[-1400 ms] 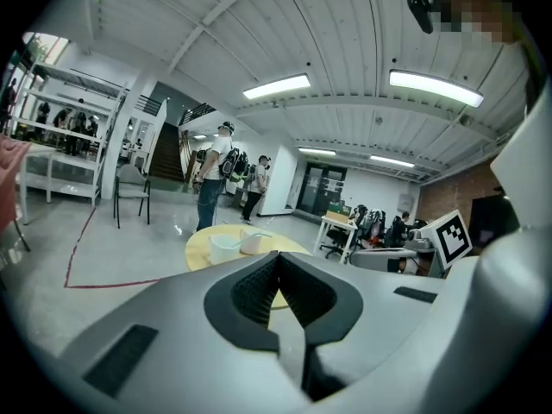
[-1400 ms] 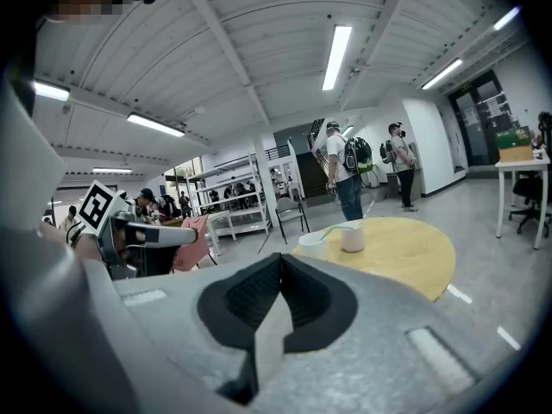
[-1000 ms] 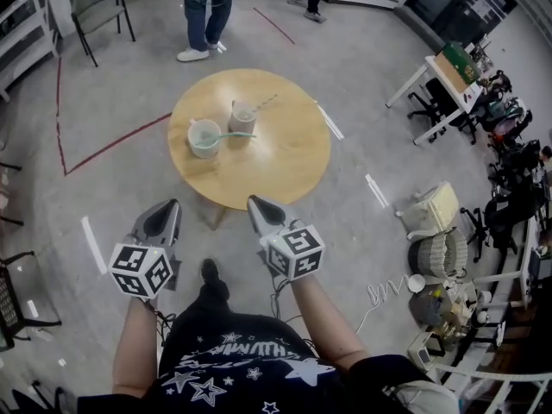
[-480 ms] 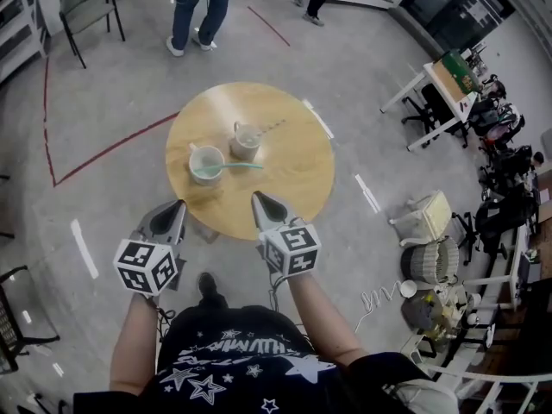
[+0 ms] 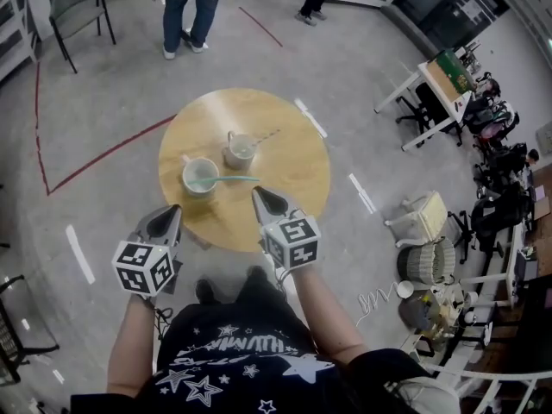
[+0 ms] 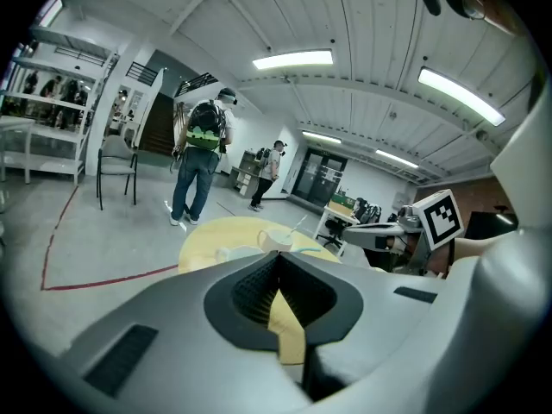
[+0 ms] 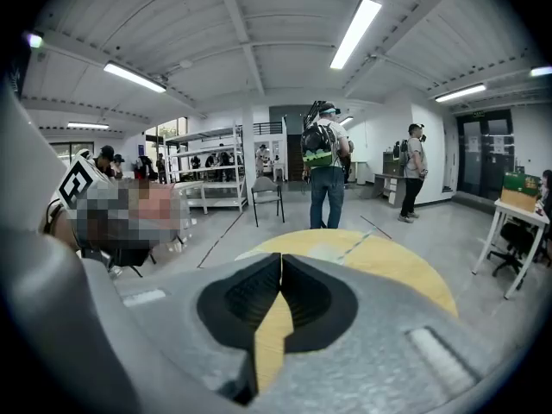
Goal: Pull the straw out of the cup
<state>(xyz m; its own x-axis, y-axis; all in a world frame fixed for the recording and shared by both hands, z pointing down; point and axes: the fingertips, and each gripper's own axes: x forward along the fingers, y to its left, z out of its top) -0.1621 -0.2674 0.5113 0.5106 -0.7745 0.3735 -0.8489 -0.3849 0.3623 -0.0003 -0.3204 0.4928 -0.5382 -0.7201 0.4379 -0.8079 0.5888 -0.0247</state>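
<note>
Wooden and round, the table (image 5: 285, 175) is carrying two pale cups near its middle, while both grippers are hovering at its near edge, short of the cups. The left gripper (image 5: 170, 213) and the right gripper (image 5: 260, 197) are each showing jaws pressed together on nothing. The teal straw (image 5: 233, 178) is resting in the left cup (image 5: 200, 177), lying almost level across the table, its free end pointing toward the right edge and showing just beyond the right gripper's tip. The second cup (image 5: 240, 150) is holding a striped straw (image 5: 266, 135) slanting toward the far right edge.

Pale wooden table (image 5: 289, 175), mint cup (image 5: 200, 177), teal straw (image 5: 235, 178), grey left gripper (image 5: 174, 208) and right gripper (image 5: 256, 191) with black-and-white markers (image 5: 142, 268)
</note>
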